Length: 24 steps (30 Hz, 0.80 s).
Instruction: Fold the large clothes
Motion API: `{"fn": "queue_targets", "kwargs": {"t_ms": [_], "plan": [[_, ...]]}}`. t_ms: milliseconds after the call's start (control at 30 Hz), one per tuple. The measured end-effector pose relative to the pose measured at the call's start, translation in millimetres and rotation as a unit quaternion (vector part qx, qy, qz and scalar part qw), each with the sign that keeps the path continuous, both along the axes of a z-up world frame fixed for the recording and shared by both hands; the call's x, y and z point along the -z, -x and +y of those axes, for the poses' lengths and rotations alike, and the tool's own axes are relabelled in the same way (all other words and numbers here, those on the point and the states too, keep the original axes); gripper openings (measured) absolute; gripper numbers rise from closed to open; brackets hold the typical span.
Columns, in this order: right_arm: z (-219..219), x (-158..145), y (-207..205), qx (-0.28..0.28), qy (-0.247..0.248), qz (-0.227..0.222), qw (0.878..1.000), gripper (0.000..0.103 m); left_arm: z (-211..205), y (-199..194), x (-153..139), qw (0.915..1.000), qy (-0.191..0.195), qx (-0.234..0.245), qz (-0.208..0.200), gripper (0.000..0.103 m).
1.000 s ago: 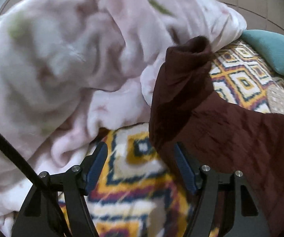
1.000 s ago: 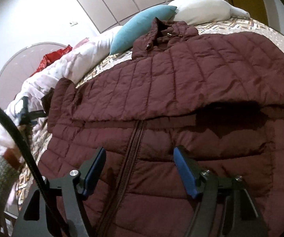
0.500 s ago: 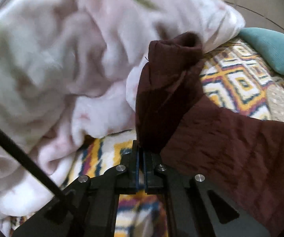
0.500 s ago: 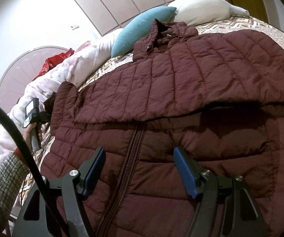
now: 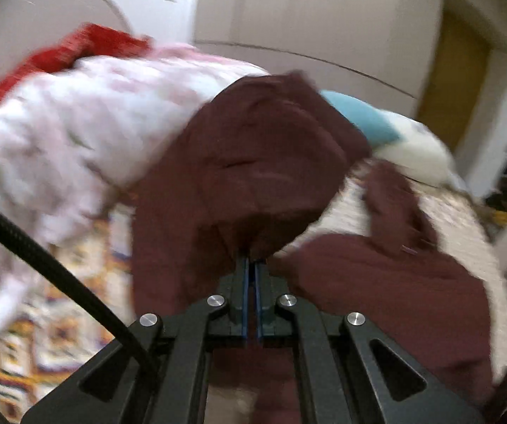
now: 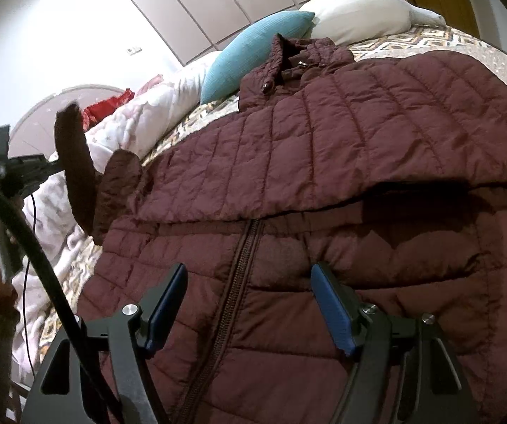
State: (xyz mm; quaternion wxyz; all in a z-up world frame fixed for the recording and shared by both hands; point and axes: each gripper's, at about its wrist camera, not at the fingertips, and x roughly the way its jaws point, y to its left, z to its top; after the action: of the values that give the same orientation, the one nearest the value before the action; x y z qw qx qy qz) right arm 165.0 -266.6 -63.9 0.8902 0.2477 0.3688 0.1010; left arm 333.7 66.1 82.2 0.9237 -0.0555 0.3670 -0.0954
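Maroon quilted puffer jacket point(image 6: 341, 183) lying front-up across the patterned bedspread point(image 6: 465, 40), zipper toward the viewer, collar at the far end beside the teal cushion point(image 6: 253, 53) and the white pillow point(image 6: 359, 17). Its long axis runs from the near hem to the far collar. Change over the last second: the left gripper point(image 5: 252, 265), whose fingers stood apart a second ago beside the sleeve cuff, has shut them flat on the left sleeve point(image 6: 77, 162) and carried it up. In the right wrist view the sleeve now stands clear of the bed at the jacket's left edge, in front of the pink fleece blanket point(image 6: 140, 116); the left wrist view is blurred with motion. This most likely begins the first fold, the sleeve being brought right across the chest. The right gripper point(image 6: 250, 304) hovers over the lower front near the zipper, its fingers set wide apart with nothing between them; whether they touch the fabric cannot be told.
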Motion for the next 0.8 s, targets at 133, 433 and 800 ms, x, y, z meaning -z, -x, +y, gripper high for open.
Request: {"fn": "queue_targets", "kwargs": {"t_ms": [133, 433, 800], "plan": [[-20.4, -14.1, 6.9, 0.025, -0.074, -0.005, 0.997, 0.075, -61.3, 15.1, 45.0, 0.9967, 0.012, 0.061, 0.053, 0.002], [-15.9, -58.0, -10.5, 0.020, -0.068, -0.004, 0.997, 0.075, -94.4, 31.9, 115.5, 0.9916, -0.026, 0.078, 0.099, 0.007], [38.2, -31.0, -104.4, -0.017, -0.042, 0.078, 0.996, 0.075, -19.9, 96.0, 75.7, 0.9967, -0.010, 0.055, 0.059, 0.037]]}}
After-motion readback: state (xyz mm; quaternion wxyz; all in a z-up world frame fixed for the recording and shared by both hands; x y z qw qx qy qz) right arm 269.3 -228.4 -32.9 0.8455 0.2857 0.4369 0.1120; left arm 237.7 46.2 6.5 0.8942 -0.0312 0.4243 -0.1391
